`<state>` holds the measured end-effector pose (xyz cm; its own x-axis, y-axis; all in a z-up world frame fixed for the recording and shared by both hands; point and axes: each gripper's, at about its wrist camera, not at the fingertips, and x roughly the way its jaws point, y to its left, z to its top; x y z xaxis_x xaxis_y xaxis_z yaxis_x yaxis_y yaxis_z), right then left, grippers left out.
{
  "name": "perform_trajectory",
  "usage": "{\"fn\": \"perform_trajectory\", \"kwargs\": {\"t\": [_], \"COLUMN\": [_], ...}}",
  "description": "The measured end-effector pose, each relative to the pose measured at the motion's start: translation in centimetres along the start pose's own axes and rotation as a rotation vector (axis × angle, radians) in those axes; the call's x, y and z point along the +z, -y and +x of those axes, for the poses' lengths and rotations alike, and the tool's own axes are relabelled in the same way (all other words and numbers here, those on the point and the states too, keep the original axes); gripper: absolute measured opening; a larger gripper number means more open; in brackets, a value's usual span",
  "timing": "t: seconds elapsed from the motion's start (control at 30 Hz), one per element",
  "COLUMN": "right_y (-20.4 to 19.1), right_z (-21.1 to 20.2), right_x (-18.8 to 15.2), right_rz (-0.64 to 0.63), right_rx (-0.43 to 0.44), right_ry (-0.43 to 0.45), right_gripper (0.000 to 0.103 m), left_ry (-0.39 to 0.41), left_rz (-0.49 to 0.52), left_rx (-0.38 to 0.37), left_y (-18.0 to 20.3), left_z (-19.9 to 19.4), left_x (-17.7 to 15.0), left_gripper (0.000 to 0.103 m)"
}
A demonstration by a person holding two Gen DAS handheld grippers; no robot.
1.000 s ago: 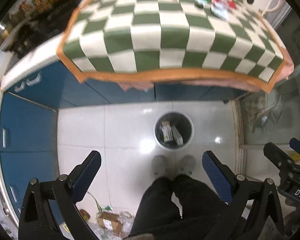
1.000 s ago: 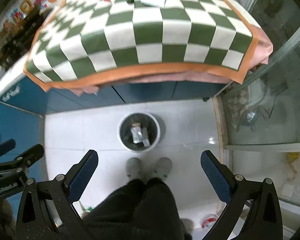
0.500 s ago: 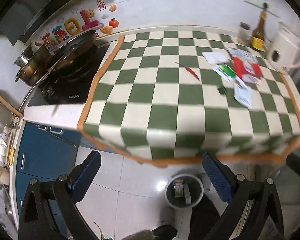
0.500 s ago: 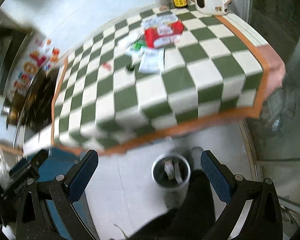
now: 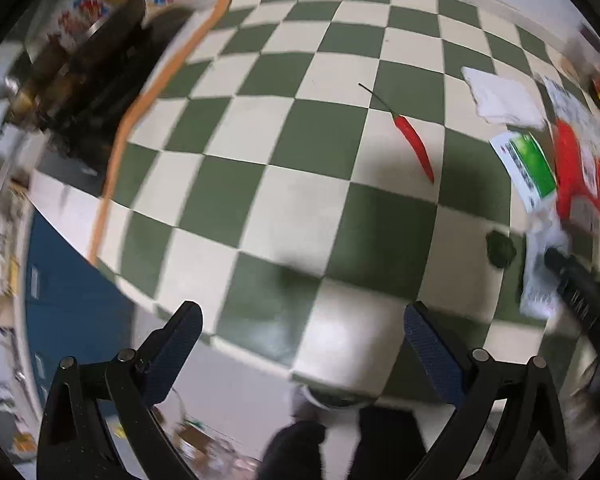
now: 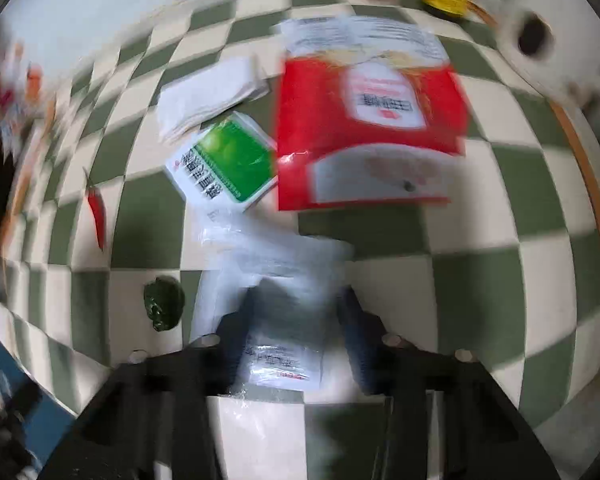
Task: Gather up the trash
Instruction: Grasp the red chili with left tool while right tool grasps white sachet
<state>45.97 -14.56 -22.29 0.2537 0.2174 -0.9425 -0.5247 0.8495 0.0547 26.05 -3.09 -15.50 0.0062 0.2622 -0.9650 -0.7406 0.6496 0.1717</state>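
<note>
Checkered tablecloth (image 5: pixel 308 200) under scattered wrappers (image 6: pixel 364 120)

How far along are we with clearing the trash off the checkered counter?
Done: nothing shows as binned here. In hand: the right claw has just been closing around the clear wrapper; blur hides whether it grips. The left claw is open and empty. Left: red packet, green-and-white box, white napkin, red chilli, dark green scrap, all on the cloth.

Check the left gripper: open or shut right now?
Open. The left gripper has its blue pads spread wide with nothing between them, above the checkered cloth.
</note>
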Motion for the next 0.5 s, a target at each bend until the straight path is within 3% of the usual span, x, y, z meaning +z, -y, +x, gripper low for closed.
{"fn": "perform_trajectory", "kwargs": {"t": [0.07, 0.1, 0.27, 0.33, 0.4, 0.43, 0.5], "right_y": [-0.8, -0.8, 0.9, 1.7, 2.5, 3.2, 4.0], "right_z": [0.5, 0.7, -0.1, -0.9, -1.2, -0.9, -0.8], "right_x": [0.7, 1.2, 3.6, 4.3, 4.8, 5.3, 5.3], "right_rz": [-0.062, -0.073, -0.062, -0.049, -0.031, -0.015, 0.007], "right_rx": [-0.005, 0.01, 0.069, 0.078, 0.077, 0.079, 0.078], "right_ry": [0.02, 0.021, 0.064, 0.075, 0.076, 0.07, 0.064], "right_gripper": [0.011, 0.01, 0.005, 0.005, 0.005, 0.005, 0.005], "left_ry": [-0.019, -0.026, -0.054, -0.066, -0.075, -0.057, -0.028], "left_rz": [-0.04, -0.061, -0.138, -0.148, -0.158, -0.146, -0.091], "left_rx": [-0.047, -0.069, -0.245, -0.27, -0.292, -0.266, -0.231], "left_y": [0.5, 0.7, 2.9, 3.7, 4.4, 4.9, 5.8], "left_z": [1.0, 1.4, 4.0, 5.1, 6.2, 6.2, 5.9], "left_x": [1.6, 2.4, 7.2, 8.7, 9.8, 10.4, 11.4], "left_gripper": [0.097, 0.09, 0.084, 0.079, 0.064, 0.064, 0.039]}}
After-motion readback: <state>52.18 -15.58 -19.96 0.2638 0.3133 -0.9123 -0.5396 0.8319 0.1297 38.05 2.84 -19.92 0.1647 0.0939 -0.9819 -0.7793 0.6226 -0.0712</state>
